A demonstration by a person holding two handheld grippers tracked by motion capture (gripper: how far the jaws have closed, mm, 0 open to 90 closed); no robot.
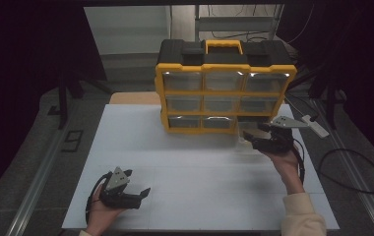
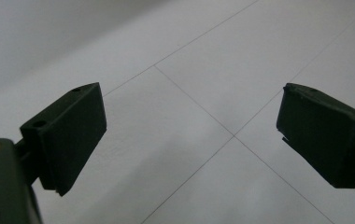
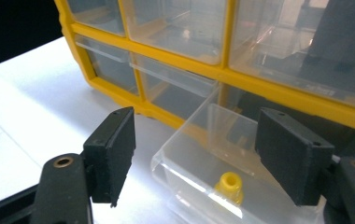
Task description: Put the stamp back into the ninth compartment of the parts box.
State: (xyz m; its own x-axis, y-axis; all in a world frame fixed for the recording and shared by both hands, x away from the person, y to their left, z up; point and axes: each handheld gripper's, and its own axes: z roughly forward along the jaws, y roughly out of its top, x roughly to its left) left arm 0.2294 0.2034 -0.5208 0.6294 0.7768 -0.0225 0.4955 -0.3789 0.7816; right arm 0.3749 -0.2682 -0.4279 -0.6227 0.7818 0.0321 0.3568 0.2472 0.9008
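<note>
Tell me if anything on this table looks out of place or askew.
One thing stands out: the clear plastic drawer at the bottom right of the yellow and black organiser cabinet is pulled out onto the white table, while the other drawers sit flush. A small yellow plastic piece lies inside it, between the open right gripper's jaws.
</note>
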